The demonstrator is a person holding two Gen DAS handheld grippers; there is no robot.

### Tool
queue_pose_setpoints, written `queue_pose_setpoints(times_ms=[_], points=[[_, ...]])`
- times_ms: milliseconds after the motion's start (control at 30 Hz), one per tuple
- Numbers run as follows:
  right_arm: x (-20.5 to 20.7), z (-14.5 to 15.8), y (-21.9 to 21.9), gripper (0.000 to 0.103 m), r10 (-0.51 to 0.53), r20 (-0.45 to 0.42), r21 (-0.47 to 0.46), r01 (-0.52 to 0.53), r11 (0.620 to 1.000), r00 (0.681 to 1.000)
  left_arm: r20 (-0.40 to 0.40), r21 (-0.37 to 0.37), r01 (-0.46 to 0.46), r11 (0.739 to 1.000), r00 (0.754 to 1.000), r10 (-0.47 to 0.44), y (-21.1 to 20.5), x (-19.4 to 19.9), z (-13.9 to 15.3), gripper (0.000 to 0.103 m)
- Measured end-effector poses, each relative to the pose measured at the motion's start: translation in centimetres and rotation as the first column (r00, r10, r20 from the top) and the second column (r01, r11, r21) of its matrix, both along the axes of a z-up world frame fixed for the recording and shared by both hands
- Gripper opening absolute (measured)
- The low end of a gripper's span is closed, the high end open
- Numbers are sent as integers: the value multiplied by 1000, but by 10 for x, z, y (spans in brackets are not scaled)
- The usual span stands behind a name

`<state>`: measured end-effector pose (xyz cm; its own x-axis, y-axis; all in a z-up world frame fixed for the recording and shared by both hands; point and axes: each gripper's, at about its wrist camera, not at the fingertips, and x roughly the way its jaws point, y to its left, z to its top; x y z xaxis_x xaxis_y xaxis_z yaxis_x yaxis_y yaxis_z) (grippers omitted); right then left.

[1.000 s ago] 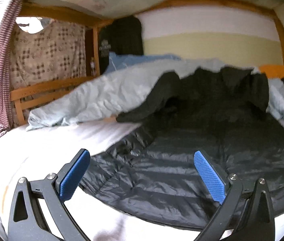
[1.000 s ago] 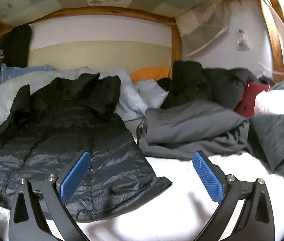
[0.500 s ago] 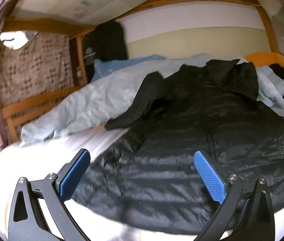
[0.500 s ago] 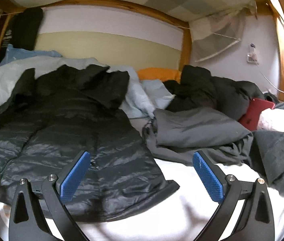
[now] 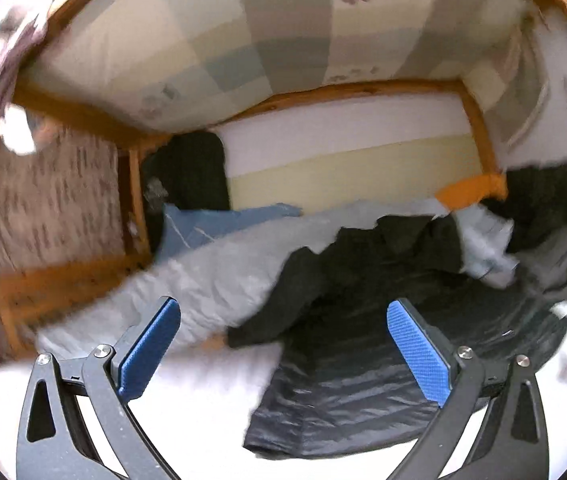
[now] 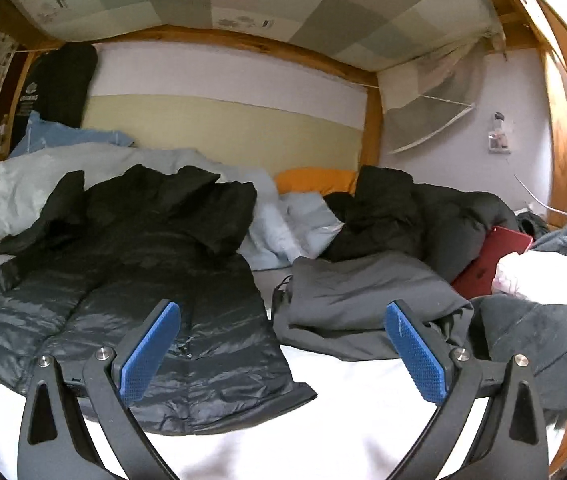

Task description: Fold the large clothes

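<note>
A long black puffer coat lies spread flat on the white bed sheet, hood toward the far wall. It also shows in the left wrist view, blurred. My left gripper is open and empty, held above the coat's lower left part. My right gripper is open and empty, above the coat's lower right hem.
A grey garment lies right of the coat, with more dark clothes, a red item and a white bundle beyond. A light blue duvet and an orange pillow lie at the back. Wooden bunk posts frame the bed.
The left gripper has lifted and tilted upward, now showing more of the ceiling panel, with motion blur. The right gripper has risen slightly. The coat has not moved.
</note>
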<state>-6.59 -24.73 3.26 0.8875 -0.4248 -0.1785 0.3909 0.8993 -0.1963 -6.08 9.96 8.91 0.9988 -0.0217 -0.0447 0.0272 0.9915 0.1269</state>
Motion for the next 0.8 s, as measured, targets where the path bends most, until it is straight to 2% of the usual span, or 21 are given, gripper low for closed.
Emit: queue_pose_setpoints(times_ms=[67,100,233,367,500,567,600,700,733,800], points=[[1,7,4,103,13,-14,-23,-13,1000,1000,-34,-85,21,996,999,-24,17,3,-2,103],[3,9,4,103,10,-23,-31,-11,999,1000,-41,-100,22,995,999,-26,21,4,-3,103],[7,18,-13,103,4,-83,29,-1,1000,997,-67,-26,-9,1000,998,7,13,21,-4,103],[6,23,-33,103,2,-122,54,4,999,992,-189,-101,-3,995,982,-16,12,47,-13,90],[8,21,-51,103,9,-168,92,6,996,986,-264,-33,-21,999,965,11,-2,61,-24,87],[14,12,-56,103,64,-198,180,-28,983,978,-381,-18,-50,999,924,39,-4,81,-33,87],[19,6,-58,103,84,-221,210,-37,977,972,-446,-29,-59,998,894,40,0,94,-39,87],[43,-21,-62,94,137,-296,307,-41,951,945,-624,-56,-111,992,779,52,15,134,-68,83],[51,-29,-62,92,149,-312,328,-41,944,938,-667,-72,-131,989,744,50,24,144,-81,80],[69,-47,-66,88,186,-357,371,-44,928,916,-722,-107,-135,985,692,17,36,157,-102,67]])
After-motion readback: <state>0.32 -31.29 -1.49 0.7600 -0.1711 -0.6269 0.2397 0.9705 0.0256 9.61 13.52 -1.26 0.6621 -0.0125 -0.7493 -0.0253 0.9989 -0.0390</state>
